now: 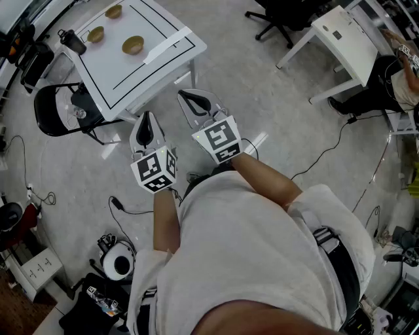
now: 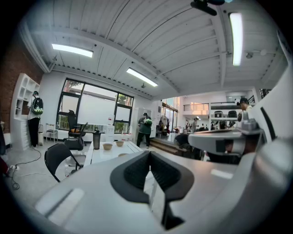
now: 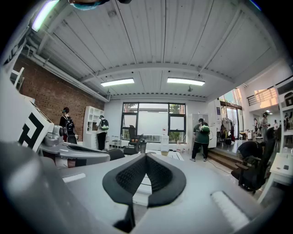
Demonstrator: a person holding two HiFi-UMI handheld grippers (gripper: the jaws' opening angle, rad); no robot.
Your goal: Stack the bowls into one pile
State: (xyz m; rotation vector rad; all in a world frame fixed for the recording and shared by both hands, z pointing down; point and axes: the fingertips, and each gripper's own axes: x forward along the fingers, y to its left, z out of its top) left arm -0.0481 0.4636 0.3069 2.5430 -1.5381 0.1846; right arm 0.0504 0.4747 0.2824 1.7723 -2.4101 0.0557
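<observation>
Not started: left gripper and right gripper empty, fingers pressed together, well short of table; next approach bowl nearest table's near edge, spread fingers

Three bowls on the left table: near bowl, middle bowl, far bowl. One bottle at that table's left edge. Two white tables in all, the second being the far right table. Two black chairs: left chair, far chair. Two grippers, left gripper and right gripper, with one marker cube each: left cube, right cube. At least three people stand far off: left person, second person, green person
</observation>
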